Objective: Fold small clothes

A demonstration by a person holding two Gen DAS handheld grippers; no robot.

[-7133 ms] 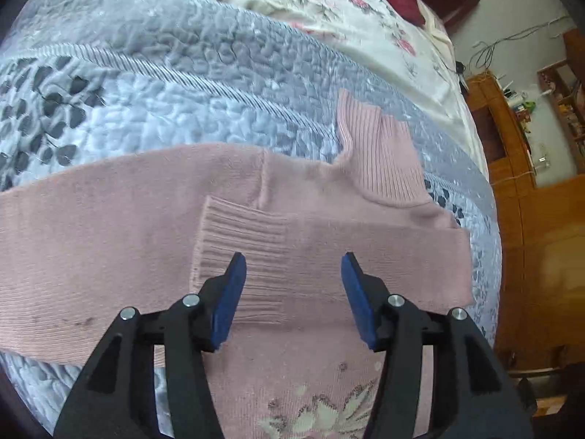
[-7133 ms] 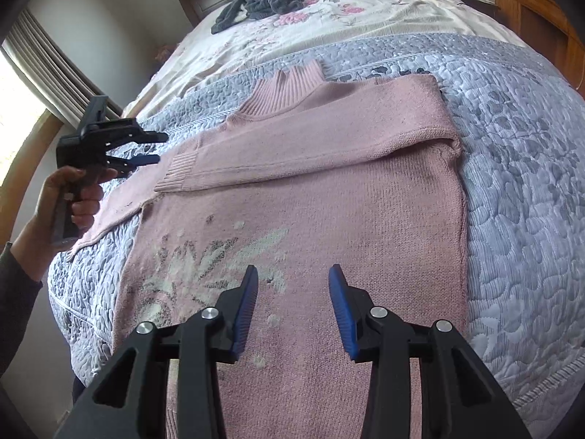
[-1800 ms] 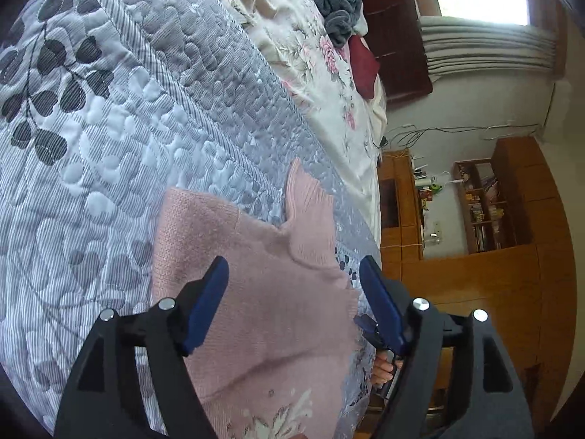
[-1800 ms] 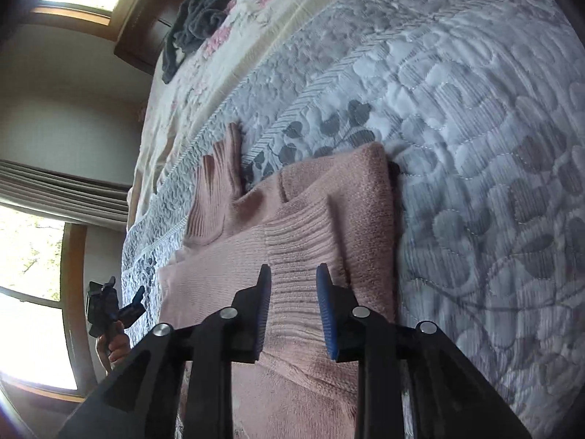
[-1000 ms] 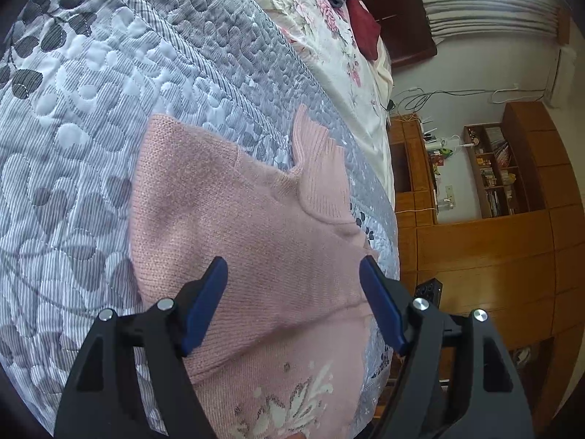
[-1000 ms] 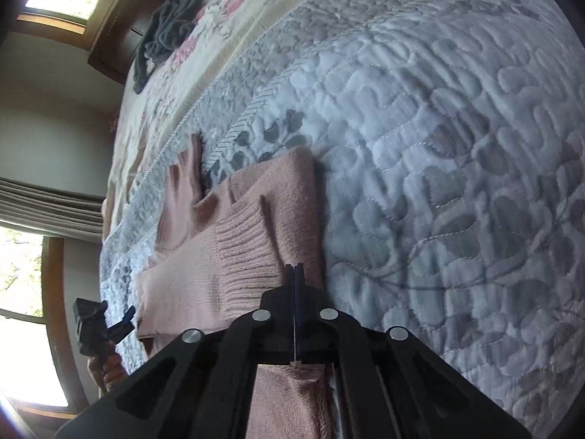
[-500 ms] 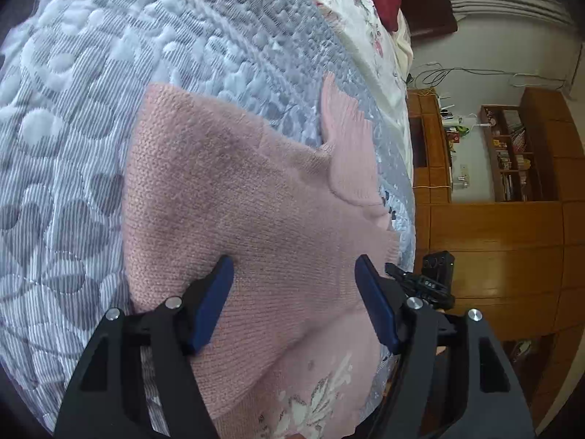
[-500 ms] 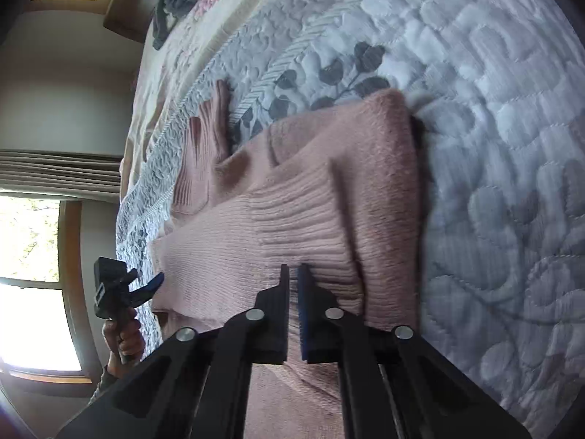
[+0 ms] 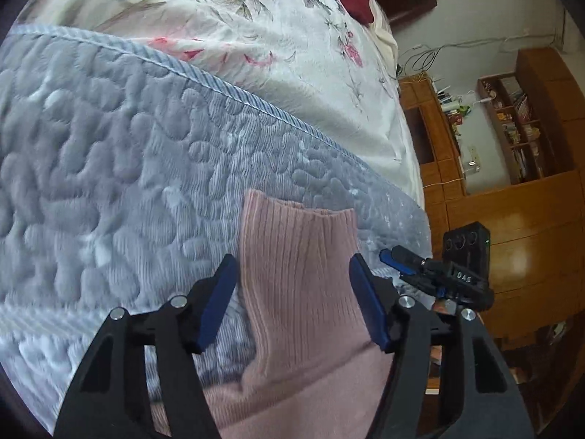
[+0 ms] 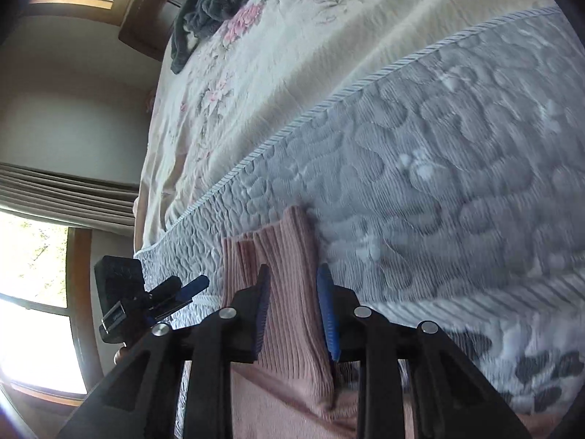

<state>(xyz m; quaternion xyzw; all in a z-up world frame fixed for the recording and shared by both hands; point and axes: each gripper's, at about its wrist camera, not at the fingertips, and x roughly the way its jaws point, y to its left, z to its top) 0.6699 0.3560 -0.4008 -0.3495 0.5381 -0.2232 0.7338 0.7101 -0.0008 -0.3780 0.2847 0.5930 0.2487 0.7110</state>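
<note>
One pink sweater is laid on the grey quilt of the bed, ribbed collar pointing far. Two tools are seen: the left tool is spread wide around the collar, the right tool partly parted astride it, nothing pinched.

The bed carries a grey quilt, pink sweater on top.
</note>
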